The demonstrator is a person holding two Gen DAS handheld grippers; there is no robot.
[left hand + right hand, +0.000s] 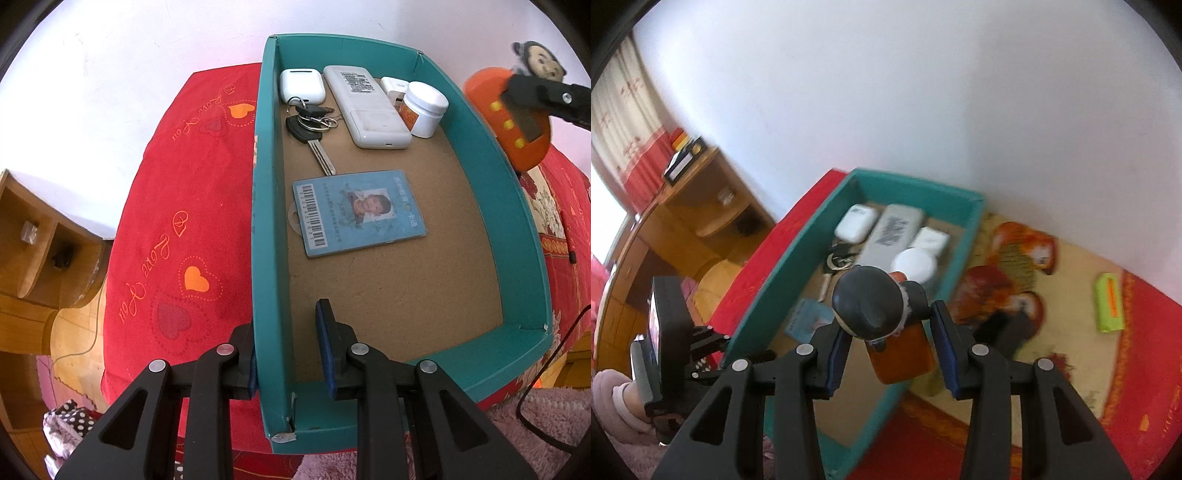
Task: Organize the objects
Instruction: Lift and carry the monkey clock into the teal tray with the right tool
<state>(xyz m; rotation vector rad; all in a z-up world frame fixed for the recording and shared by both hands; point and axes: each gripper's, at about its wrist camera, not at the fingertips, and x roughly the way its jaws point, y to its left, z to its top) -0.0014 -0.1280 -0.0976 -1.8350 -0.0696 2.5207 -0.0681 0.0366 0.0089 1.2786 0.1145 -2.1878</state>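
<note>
Left wrist view gives us the biggest thing first: a bed under a red cover [173,206] printed with hearts and "Love You" script. On it sits a teal box [524,229] with a brown cardboard floor. We see the left gripper [290,347] clamped on the box's near left wall, one pad outside and one inside.

Inside the box, along the far end, lie a white remote [365,107], face down with its label up, and to its left a white earbud case [301,85]. To the remote's right stand a white jar [424,109] with an orange label and, behind it, a small white charger [393,88]. A bunch of keys [308,125] lies in front of the earbud case, its long key pointing toward a blue ID card [358,212] that lies flat near the middle of the floor.

In the right wrist view the right gripper [888,343] is closed on an orange monkey toy [901,354] with a dark head, and holds it in the air over the box's right wall. The same toy shows at the upper right of the left view, outside the box. On the cover to the right lies a green packet [1110,301], well apart from the box.
</note>
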